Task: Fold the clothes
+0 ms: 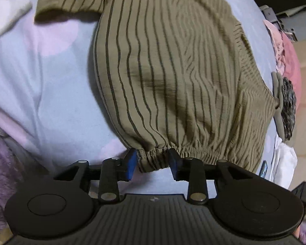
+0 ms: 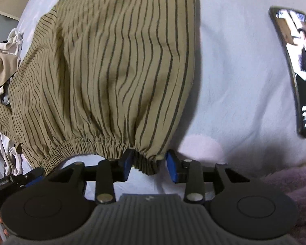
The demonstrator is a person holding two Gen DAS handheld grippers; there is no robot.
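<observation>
An olive garment with thin dark stripes (image 1: 163, 61) lies spread on a pale blue sheet with pink dots (image 1: 40, 71). Its gathered elastic hem is nearest me. My left gripper (image 1: 153, 161) is open, with the left corner of the hem between its blue pads. The same garment fills the right wrist view (image 2: 112, 71). My right gripper (image 2: 150, 161) is open, with the right corner of the hem between its pads. The cloth rests loose between both pairs of fingers.
A phone with a lit screen (image 2: 295, 65) lies on the sheet to the right. A pile of other clothes (image 1: 285, 77) sits at the bed's right edge, and more clothes (image 2: 4, 61) show in the right wrist view. A purple fuzzy blanket (image 1: 2, 173) lies near me.
</observation>
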